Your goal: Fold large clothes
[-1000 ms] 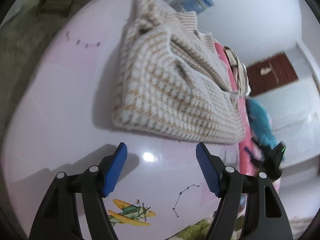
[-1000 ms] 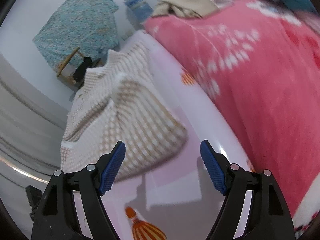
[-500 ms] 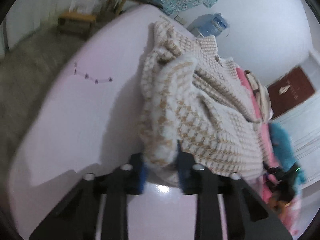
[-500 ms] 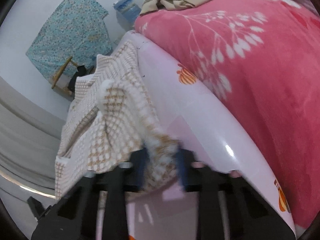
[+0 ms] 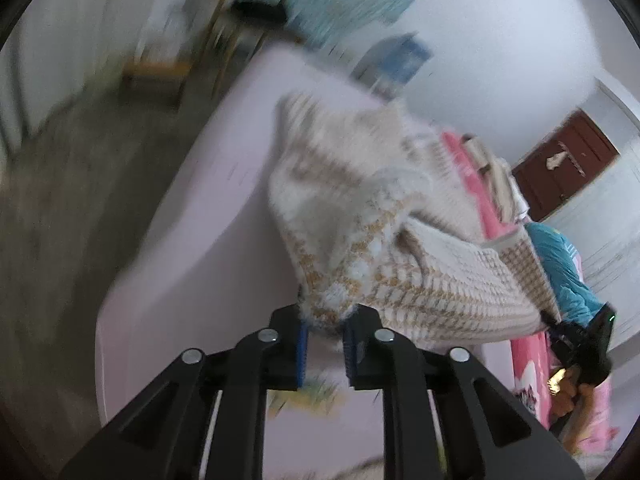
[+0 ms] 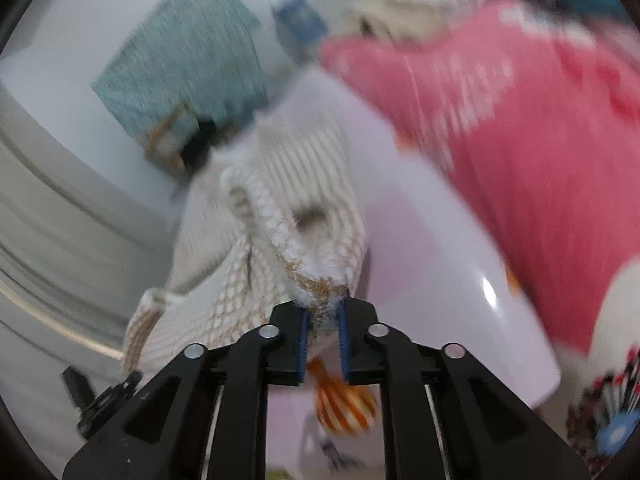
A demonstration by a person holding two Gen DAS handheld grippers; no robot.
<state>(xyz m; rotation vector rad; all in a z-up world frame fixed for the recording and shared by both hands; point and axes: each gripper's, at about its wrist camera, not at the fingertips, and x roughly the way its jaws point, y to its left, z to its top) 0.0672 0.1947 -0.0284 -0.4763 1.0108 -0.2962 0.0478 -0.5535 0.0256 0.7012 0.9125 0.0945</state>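
A cream and tan knitted sweater (image 5: 384, 240) lies partly folded on a pale pink sheet (image 5: 208, 200). My left gripper (image 5: 324, 332) is shut on its near left corner and holds it raised off the sheet. My right gripper (image 6: 323, 328) is shut on the near right corner of the sweater (image 6: 280, 220), also raised. The near hem hangs between the two grippers. Both views are blurred by motion.
A pink flowered blanket (image 6: 520, 120) lies to the right of the sheet, with a heap of clothes (image 6: 420, 4) beyond it. A teal cloth (image 6: 184, 64) hangs on the far wall above a wooden chair (image 6: 172, 140). The floor (image 5: 60, 220) lies to the left.
Both grippers closed on the sweater's near corners and lifted them off the sheet. The near edge has risen and moves toward the far side.
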